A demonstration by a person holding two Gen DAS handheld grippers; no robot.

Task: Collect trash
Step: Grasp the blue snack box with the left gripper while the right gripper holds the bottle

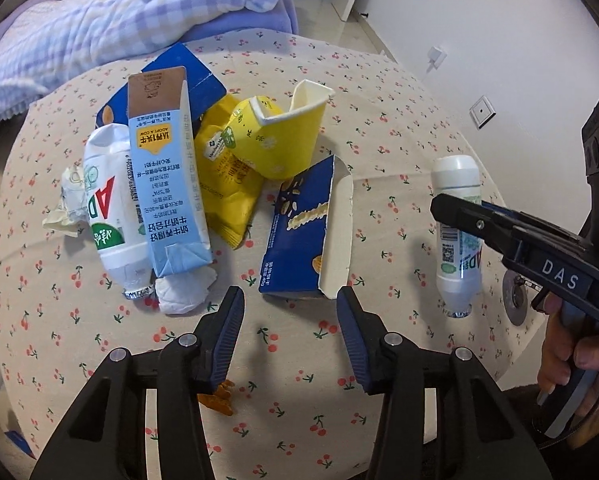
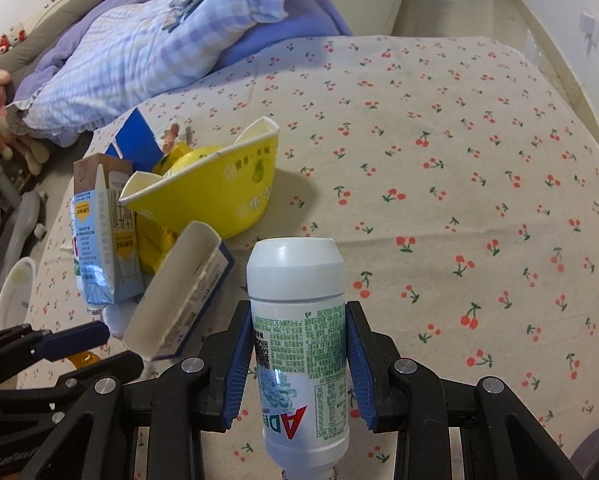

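A pile of trash lies on the cherry-print tablecloth [image 1: 379, 120]: a light blue milk carton [image 1: 167, 184], a white AD bottle [image 1: 109, 208], a crushed yellow paper cup [image 1: 287, 136], a yellow snack bag [image 1: 227, 196], a dark blue snack box [image 1: 307, 236] and crumpled tissue [image 1: 185, 290]. My left gripper [image 1: 290, 340] is open and empty, just in front of the blue box. My right gripper [image 2: 298, 364] is shut on a second white AD bottle [image 2: 299, 344], held above the table at the right of the left wrist view [image 1: 457, 232].
A bed with a purple checked quilt [image 2: 139, 52] lies beyond the table. A blue flattened box [image 1: 179, 76] sits behind the pile. An orange scrap [image 1: 221, 396] lies under my left gripper. White wall with sockets [image 1: 481, 110] stands to the right.
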